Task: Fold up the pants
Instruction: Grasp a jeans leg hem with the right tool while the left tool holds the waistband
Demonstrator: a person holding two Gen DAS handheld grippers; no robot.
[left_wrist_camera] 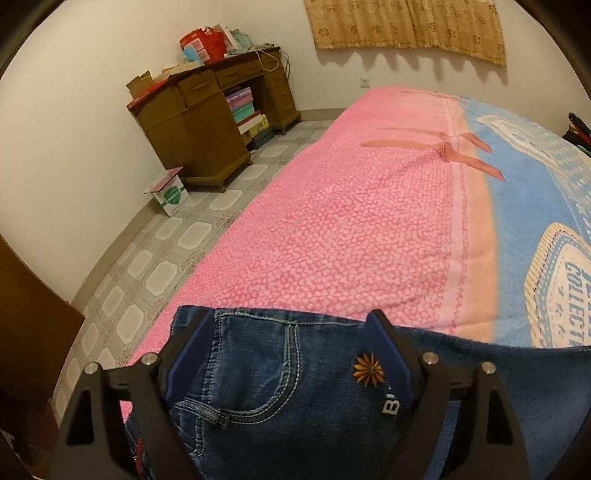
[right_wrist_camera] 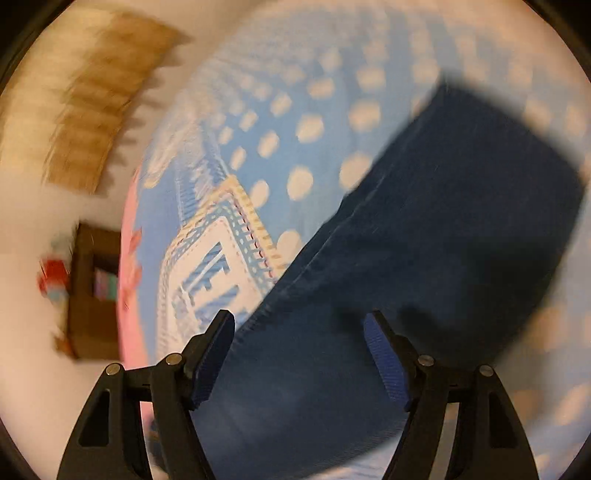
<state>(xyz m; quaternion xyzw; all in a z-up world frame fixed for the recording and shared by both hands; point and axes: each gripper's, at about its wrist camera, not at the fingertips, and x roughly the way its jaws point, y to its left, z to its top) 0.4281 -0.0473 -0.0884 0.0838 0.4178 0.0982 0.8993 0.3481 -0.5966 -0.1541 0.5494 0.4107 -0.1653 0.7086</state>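
Dark blue jeans [left_wrist_camera: 266, 387] lie flat on the bed's pink and blue blanket [left_wrist_camera: 332, 240] at its near edge. Their waistband, a front pocket and a small orange flower patch [left_wrist_camera: 368, 370] show. My left gripper [left_wrist_camera: 288, 325] hangs open just over the waist area, one finger on each side of the pocket and neither pad pressing the cloth. In the blurred right wrist view, the jeans' legs [right_wrist_camera: 443, 221] lie as a dark slab across the blue dotted blanket [right_wrist_camera: 295, 129]. My right gripper [right_wrist_camera: 299, 317] is open above that denim, with nothing gripped.
A wooden desk [left_wrist_camera: 207, 122] piled with boxes and bags stands against the far wall. A small cardboard box [left_wrist_camera: 170, 194] sits on the tiled floor [left_wrist_camera: 147, 266] left of the bed. A patterned cloth [left_wrist_camera: 406, 26] hangs on the wall. A dark wooden panel [left_wrist_camera: 29, 314] is at the near left.
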